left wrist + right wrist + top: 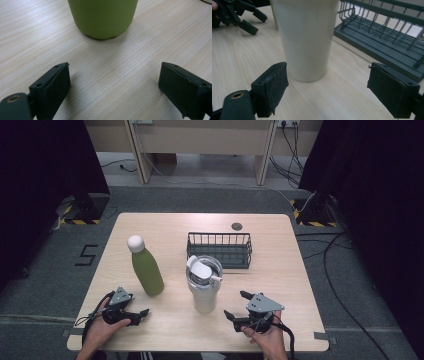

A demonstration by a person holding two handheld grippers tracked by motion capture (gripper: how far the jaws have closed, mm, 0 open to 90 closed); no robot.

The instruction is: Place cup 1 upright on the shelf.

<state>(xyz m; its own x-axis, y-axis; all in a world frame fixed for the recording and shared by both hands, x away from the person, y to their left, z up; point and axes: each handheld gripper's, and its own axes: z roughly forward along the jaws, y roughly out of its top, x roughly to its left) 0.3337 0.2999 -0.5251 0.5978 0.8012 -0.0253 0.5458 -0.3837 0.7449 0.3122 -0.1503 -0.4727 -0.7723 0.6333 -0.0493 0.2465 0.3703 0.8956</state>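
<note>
A single marking is legible: the numeral "5" [86, 255], laid out in black on the grey floor left of the table [150, 227]. No text, label or brand is discernible on the items on the table.

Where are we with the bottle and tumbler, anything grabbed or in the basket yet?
Nothing looks done: the wire basket holds nothing. The green bottle and white tumbler stand upright on the table. In hand: the left gripper faces the bottle and the right gripper faces the tumbler, both open and short of contact. Left: grasping and, probably, moving them.
</note>
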